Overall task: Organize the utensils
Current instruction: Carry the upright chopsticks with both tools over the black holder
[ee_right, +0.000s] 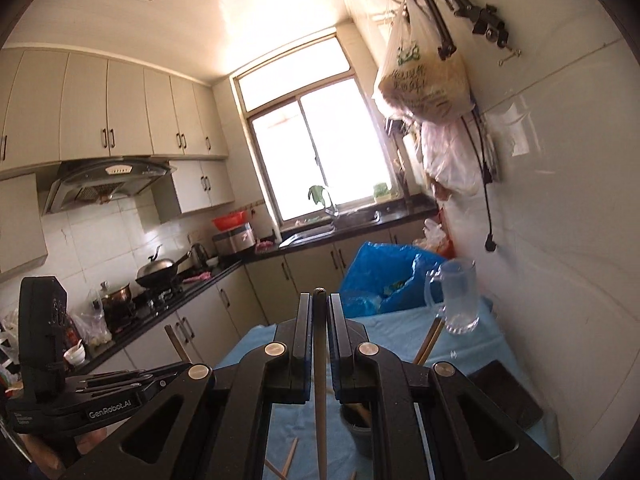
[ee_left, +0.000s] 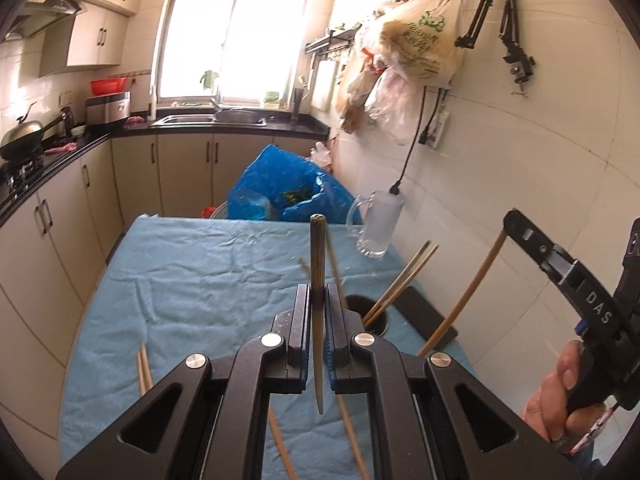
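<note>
In the left wrist view my left gripper [ee_left: 318, 294] is shut on a dark-tipped wooden chopstick [ee_left: 317, 256], held above the blue cloth [ee_left: 200, 280]. Just right of it stands a black round holder [ee_left: 376, 320] with a few chopsticks [ee_left: 404, 280] leaning in it. My right gripper [ee_left: 514, 220], at the right with a hand on its grip, holds a pale chopstick [ee_left: 468, 292] slanting down beside the holder. In the right wrist view my right gripper [ee_right: 319, 302] is shut on that chopstick [ee_right: 320, 392], with the holder [ee_right: 358, 420] below. My left gripper [ee_right: 182, 368] shows at the lower left.
Loose chopsticks [ee_left: 143, 368] lie on the cloth near the front. A glass mug [ee_left: 378, 224] stands at the table's far right corner, a flat black board [ee_left: 430, 316] beside the holder, a blue bag [ee_left: 288, 184] behind the table. White tiled wall runs along the right.
</note>
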